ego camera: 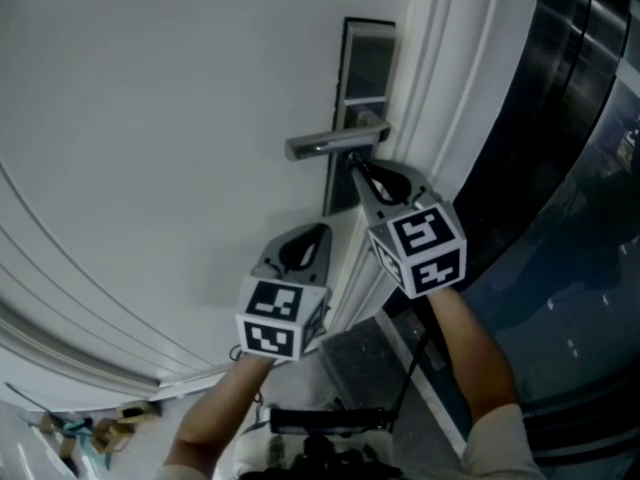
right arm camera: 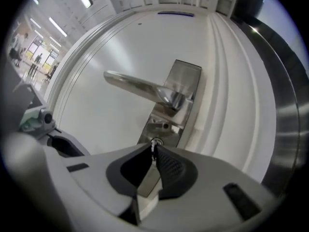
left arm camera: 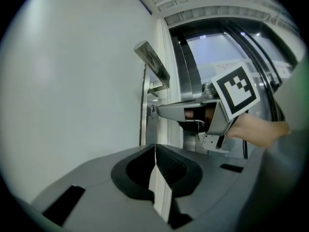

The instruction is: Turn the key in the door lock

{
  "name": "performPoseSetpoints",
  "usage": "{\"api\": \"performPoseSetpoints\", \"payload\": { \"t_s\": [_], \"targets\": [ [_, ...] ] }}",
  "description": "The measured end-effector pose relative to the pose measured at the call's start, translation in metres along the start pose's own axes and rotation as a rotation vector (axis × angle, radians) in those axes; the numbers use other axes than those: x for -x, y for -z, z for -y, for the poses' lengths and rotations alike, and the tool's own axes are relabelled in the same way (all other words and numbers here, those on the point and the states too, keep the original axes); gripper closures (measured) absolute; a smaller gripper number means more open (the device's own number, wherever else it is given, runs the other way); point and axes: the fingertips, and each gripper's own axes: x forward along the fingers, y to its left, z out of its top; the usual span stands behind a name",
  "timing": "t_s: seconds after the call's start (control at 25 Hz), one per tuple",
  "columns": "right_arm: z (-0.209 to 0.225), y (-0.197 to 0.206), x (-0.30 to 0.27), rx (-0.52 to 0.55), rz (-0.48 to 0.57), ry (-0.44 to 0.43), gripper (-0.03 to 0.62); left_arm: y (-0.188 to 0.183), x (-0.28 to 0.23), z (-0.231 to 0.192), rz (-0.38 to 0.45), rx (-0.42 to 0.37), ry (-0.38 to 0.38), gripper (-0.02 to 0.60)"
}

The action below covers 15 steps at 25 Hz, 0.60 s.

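Key in the lock, nipped at the very tips of the right gripper – its jaws are drawn close together on the small metal head, with only that sliver of metal between the pads. Just beyond the jaw tips stands the lock plate, a tall metal strip on the white door. The key sits in the plate's lower part. Above the jaws, the lever handle reaches out from the plate toward the jaws' left. In the right gripper view the plate and the handle run aslant. In the head view this gripper points level at the door, and the person's forearm trails back behind it.

The left gripper hangs lower and to the left of the right one, clear of the plate and the handle. Its jaws are closed on each other – pad against pad, nothing between them. Ahead of those jaws is bare door. Up and to their right, the left gripper view shows the right gripper side-on, its tips meeting the plate under the handle.
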Motion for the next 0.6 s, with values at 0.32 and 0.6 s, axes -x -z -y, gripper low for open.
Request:
{"api": "performPoseSetpoints", "payload": {
  "t_s": [0.32,0.6],
  "targets": [
    [0.0048,0.0015,0.0012,-0.396,0.063,-0.078,0.566,-0.0019,0.0035,-0.0039,0.005,-0.027,-0.02,0.56],
    [0.0059,0.0013,0.0019,-0.623,0.099,-0.125,0.563,-0.0024,0.0043,0.0005,0.01,-0.02,-0.008,0.56]
  ]
}}
